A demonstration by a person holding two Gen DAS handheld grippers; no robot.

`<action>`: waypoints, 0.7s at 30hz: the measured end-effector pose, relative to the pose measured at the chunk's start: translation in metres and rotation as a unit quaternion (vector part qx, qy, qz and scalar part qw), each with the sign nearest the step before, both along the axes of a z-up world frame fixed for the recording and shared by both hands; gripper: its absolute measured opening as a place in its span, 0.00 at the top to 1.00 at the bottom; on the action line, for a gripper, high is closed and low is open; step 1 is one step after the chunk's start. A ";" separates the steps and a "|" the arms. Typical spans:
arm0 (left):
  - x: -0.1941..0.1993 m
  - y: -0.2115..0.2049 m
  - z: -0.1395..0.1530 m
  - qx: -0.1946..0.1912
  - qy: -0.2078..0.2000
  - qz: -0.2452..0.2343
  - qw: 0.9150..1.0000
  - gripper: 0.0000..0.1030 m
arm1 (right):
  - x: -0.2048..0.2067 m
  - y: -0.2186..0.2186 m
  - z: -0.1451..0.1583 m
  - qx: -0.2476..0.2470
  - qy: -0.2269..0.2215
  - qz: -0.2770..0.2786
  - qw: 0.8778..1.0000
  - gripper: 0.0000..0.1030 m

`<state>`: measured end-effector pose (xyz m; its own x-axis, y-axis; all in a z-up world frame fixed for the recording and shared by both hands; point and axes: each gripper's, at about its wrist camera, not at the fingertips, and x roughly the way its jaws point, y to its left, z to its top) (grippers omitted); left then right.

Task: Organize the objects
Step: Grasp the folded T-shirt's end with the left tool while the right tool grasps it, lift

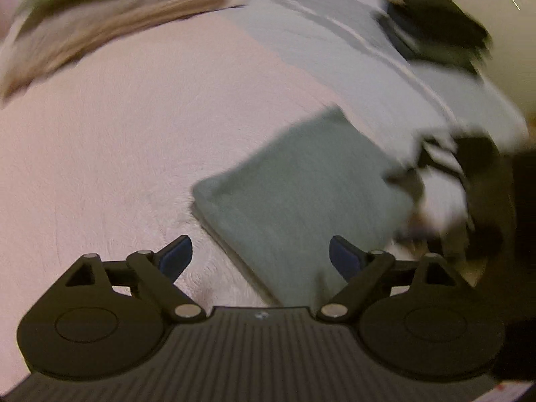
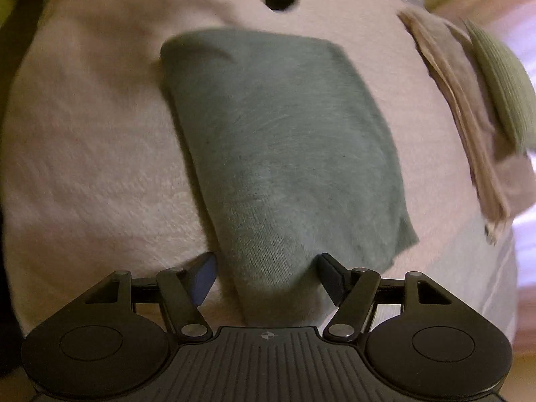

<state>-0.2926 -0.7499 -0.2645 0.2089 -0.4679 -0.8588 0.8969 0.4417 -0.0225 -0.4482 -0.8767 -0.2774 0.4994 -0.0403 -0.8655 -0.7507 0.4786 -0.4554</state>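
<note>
Pale pink bedding (image 2: 93,154) carries the folded grey-green cloth (image 2: 278,140), its long axis running away from the right gripper (image 2: 266,276) — jaws spread, straddling its near end, gripping nothing. Left gripper (image 1: 261,258) is open too — the cloth ahead to its right.

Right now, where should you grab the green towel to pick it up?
Grab the green towel at its near end, coming in low from the right gripper side. It lies flat on the pink blanket, but that end is bunched up, and the open fingers already sit on either side of it.
</note>
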 end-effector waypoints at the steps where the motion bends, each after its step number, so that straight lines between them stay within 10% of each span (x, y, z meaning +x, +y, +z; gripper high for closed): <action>1: -0.011 -0.001 -0.002 0.006 -0.019 -0.027 0.999 0.14 | 0.002 -0.001 0.000 0.005 0.003 -0.002 1.000 0.40; 6: -0.066 -0.015 -0.027 0.050 -0.116 -0.153 0.980 0.11 | 0.025 -0.010 0.037 0.062 0.041 -0.055 0.996 0.60; 12: -0.106 -0.031 -0.062 0.132 -0.275 -0.262 0.916 0.10 | 0.051 -0.015 0.092 0.111 0.083 -0.090 0.986 0.63; 17: -0.103 -0.039 -0.073 0.157 -0.334 -0.289 0.884 0.19 | 0.051 -0.014 0.114 0.109 0.085 -0.081 0.987 0.64; 21: -0.091 -0.043 -0.074 0.180 -0.319 -0.285 0.886 0.46 | 0.054 -0.020 0.108 0.116 0.083 -0.087 0.986 0.63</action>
<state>-0.3834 -0.7928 -0.3389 0.5238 -0.3740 -0.7654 0.7557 -0.2108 0.6201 -0.3945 -0.8963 -0.1692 0.3533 0.0960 -0.9306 -0.7033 0.6832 -0.1966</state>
